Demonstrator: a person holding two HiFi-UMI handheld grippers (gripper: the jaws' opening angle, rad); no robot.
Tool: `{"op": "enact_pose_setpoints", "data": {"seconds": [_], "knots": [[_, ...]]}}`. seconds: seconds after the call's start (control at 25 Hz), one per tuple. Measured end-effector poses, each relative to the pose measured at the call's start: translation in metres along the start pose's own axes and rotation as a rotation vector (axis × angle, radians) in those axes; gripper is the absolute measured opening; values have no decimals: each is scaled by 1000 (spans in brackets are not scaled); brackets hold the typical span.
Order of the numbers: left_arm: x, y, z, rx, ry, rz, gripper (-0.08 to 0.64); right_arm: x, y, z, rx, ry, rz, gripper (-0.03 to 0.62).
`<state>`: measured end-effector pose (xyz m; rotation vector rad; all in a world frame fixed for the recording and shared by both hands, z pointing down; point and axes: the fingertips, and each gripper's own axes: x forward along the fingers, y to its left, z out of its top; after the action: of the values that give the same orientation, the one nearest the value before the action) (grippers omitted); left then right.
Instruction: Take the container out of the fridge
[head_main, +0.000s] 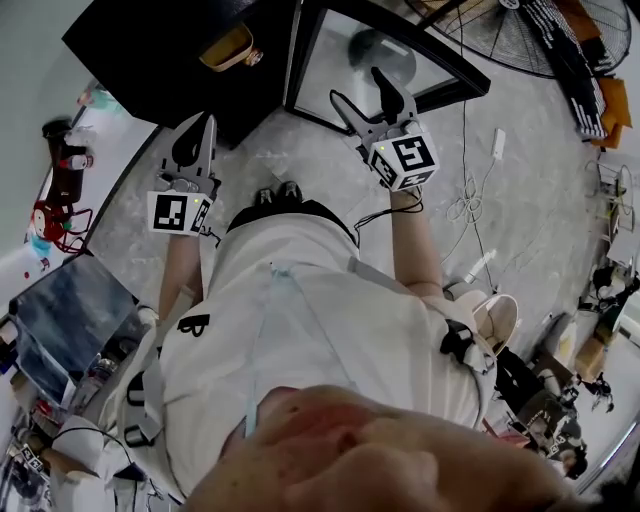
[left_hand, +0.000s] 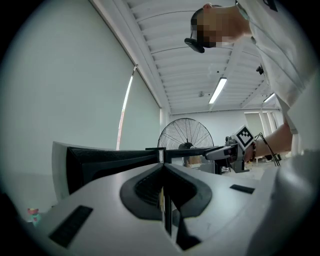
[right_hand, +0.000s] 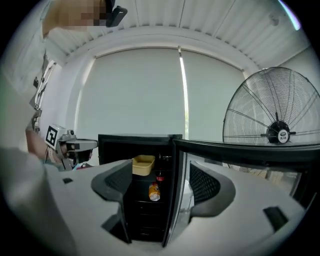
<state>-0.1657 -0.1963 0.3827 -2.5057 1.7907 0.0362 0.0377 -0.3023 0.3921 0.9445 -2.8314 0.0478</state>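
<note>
**Inspector:** State of the left gripper (left_hand: 162, 172)?

**Recorder:** Its jaws were pressed together with nothing between them. In the head view it was held over the floor (head_main: 300, 150), at 5 o'clock from the fridge (head_main: 170, 55).

**Inspector:** And the right gripper (right_hand: 162, 180)?

**Recorder:** Its jaws were spread and pinched nothing. In its own view the edge of the open door (right_hand: 250, 152) appeared between them. I could not tell whether it touched either jaw.

**Inspector:** Where was the container (right_hand: 143, 164)?

**Recorder:** It was inside the fridge on an upper shelf. It was yellow, open-topped and upright, and well apart from both grippers. An orange can (right_hand: 154, 191) lay on a lower shelf, at 5 o'clock from the container.

**Inspector:** Condition of the fridge?

**Recorder:** It was black and stood on the floor. Its glass door was swung open towards 3 o'clock in the right gripper view.

**Inspector:** Anything else noted?

**Recorder:** A large fan (right_hand: 277, 132) stood beyond the door, at 2 o'clock in that view.
</note>
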Motion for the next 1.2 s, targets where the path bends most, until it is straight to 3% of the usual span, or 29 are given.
{"op": "enact_pose_setpoints", "data": {"seconds": [0.52, 0.72, 1.2], "knots": [[-13, 21, -19, 5, 52, 85, 9, 56, 10, -2, -250, 95, 137, 341], [-16, 31, -13, -74, 27, 103, 9, 80, 19, -2, -353, 120, 180, 341], [-26, 58, -12, -57, 40, 179, 9, 142, 53, -23, -738, 217, 315, 341]]}}
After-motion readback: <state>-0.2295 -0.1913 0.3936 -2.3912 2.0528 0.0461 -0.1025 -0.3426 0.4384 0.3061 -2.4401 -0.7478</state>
